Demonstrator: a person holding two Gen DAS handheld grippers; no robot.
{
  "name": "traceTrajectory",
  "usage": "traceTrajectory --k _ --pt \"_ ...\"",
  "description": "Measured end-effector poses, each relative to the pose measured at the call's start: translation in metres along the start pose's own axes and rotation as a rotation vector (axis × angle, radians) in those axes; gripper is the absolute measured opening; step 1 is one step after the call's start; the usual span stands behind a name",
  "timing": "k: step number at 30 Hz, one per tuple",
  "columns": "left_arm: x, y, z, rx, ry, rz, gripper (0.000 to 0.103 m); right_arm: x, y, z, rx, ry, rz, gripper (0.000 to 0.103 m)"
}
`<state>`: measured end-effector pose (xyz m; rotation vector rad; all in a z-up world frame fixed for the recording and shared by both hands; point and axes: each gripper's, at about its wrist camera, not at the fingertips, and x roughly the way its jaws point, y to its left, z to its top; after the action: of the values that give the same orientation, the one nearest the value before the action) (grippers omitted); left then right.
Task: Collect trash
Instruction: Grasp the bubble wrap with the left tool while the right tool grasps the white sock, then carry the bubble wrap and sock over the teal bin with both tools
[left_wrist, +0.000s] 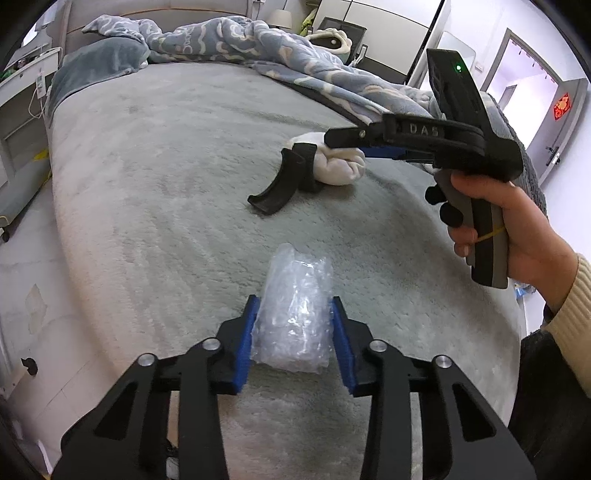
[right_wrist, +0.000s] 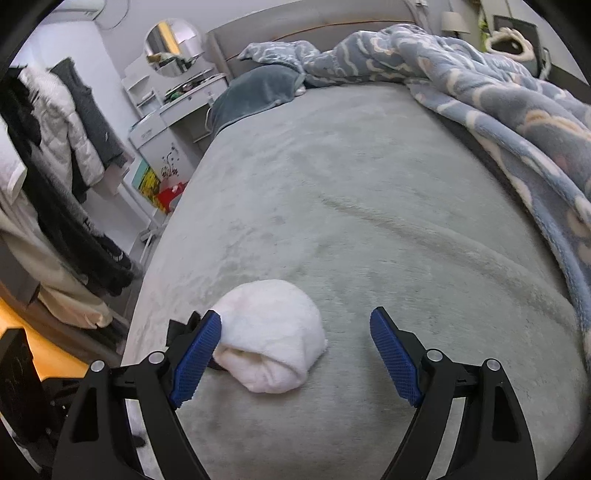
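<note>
Left tongs clamped on plastic wad; right tongs held wide, empty, w/ white bundle touching one pad; slippage risked if film is squeezed out.

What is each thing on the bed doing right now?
Clear plastic wrapper: crumpled, pinched between the left gripper pads.
White rolled cloth: lying on the bed, between the right gripper fingers, not squeezed.
Right gripper: open.
Blue blanket: rumpled, pushed aside.

Bed under grey plush cover: crumpled clear plastic wrap between the left jaws, white rolled cloth inside the right jaws (against the left-hand pad), patterned blue blanket heaped beyond.
</note>
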<state>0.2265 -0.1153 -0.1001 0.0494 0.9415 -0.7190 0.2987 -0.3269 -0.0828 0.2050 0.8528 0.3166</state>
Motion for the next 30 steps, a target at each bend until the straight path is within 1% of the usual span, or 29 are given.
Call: traceTrajectory --k 1,2,4,5,7,8,10,13,15,18,20,25,27,30 --pt "-0.002 0.0 0.0 -0.001 -0.005 0.003 0.038 0.001 0.001 -0.001 -0.004 0.009 -0.002 0.074" --pt "-0.003 0.0 0.001 -0.004 -0.015 0.008 0.037 0.003 0.002 -0.001 -0.005 0.018 0.0 0.073" --pt "-0.008 0.001 0.002 -0.013 -0.034 0.012 0.037 0.004 0.004 -0.002 -0.01 0.025 0.005 0.066" --pt "-0.011 0.002 0.003 -0.019 -0.048 0.014 0.037 0.003 0.007 -0.002 -0.019 0.025 0.005 0.064" --pt "-0.017 0.004 0.004 -0.026 -0.066 0.02 0.037 0.002 0.013 -0.002 -0.042 0.026 -0.002 0.056" --pt "-0.018 0.004 0.004 -0.027 -0.07 0.023 0.037 0.002 0.016 -0.003 -0.054 0.027 -0.01 0.054" --pt "-0.021 0.005 0.004 -0.031 -0.075 0.03 0.037 0.0 0.021 -0.004 -0.084 0.024 -0.043 0.046" --pt "-0.025 0.006 0.0 -0.037 -0.077 0.037 0.037 -0.001 0.027 -0.006 -0.097 0.025 -0.049 0.035" --pt "-0.029 0.007 -0.003 -0.044 -0.078 0.037 0.037 -0.003 0.032 -0.008 -0.11 0.024 -0.052 0.03" --pt "-0.036 0.01 -0.006 -0.059 -0.082 0.036 0.037 -0.01 0.04 -0.011 -0.121 0.001 -0.07 0.027" --pt "-0.041 0.011 -0.01 -0.063 -0.087 0.042 0.037 -0.016 0.045 -0.012 -0.128 -0.024 -0.094 0.026" --pt "-0.055 0.013 -0.021 -0.072 -0.093 0.05 0.037 -0.038 0.054 -0.018 -0.131 -0.114 -0.186 0.026" --pt "-0.062 0.012 -0.026 -0.071 -0.099 0.053 0.037 -0.045 0.055 -0.019 -0.124 -0.14 -0.228 0.026" --pt "-0.071 0.014 -0.034 -0.071 -0.104 0.057 0.037 -0.055 0.055 -0.023 -0.103 -0.175 -0.269 0.026"
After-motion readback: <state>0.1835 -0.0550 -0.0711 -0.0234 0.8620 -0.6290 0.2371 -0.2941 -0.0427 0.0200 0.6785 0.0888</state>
